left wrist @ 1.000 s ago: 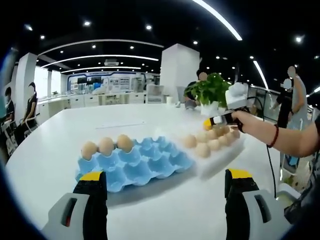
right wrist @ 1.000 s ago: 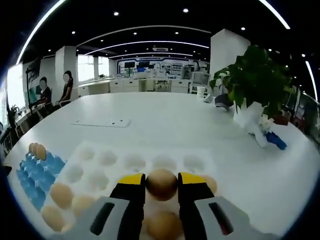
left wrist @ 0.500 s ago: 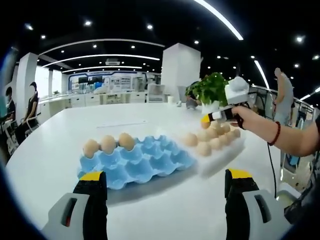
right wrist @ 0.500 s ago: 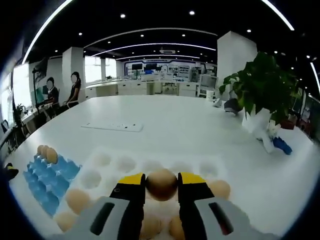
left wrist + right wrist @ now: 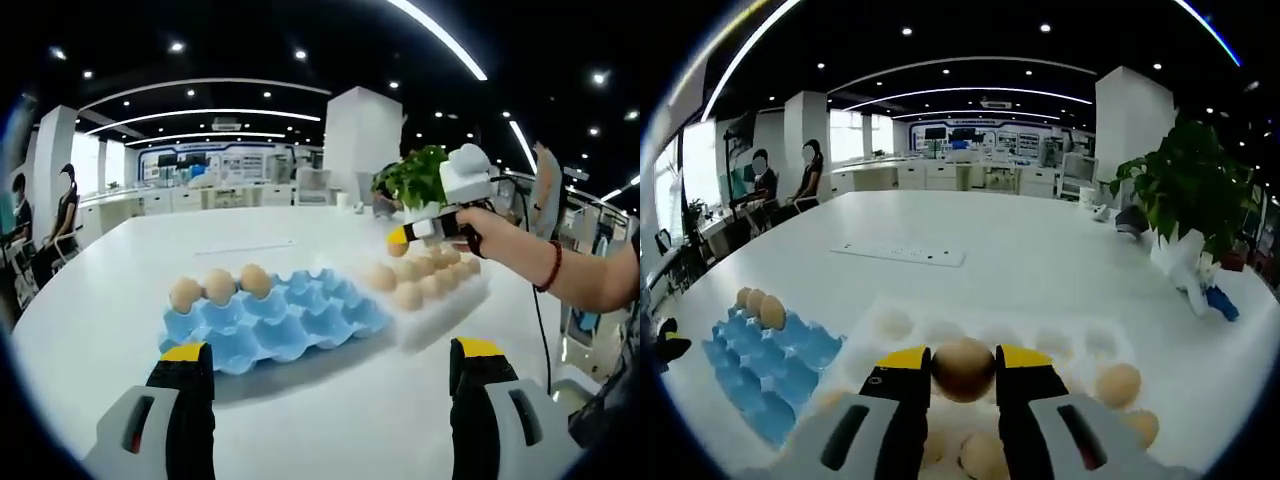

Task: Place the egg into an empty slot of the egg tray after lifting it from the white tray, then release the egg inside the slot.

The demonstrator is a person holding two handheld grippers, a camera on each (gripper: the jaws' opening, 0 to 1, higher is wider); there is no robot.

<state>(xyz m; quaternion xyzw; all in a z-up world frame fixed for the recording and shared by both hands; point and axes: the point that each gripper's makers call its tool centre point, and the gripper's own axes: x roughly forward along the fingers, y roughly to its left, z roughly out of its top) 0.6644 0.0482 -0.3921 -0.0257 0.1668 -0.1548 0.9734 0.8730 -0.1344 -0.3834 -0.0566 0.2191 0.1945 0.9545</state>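
R gripper [image 5: 963, 368]: jaws clamped on egg [image 5: 963, 368], held above the white tray [image 5: 1040, 338]. Tray lies just ahead of and below jaws; loose eggs [image 5: 1118, 384] sit to the right of them. Blue egg tray [image 5: 770, 372] lies left of jaws, three eggs at its far end.

L gripper [image 5: 330, 362]: jaws wide apart, nothing between. Blue egg tray [image 5: 270, 322] lies just ahead, white tray [image 5: 440, 300] ahead-right. R gripper [image 5: 415, 234] hangs over the white tray with the egg at its tip.
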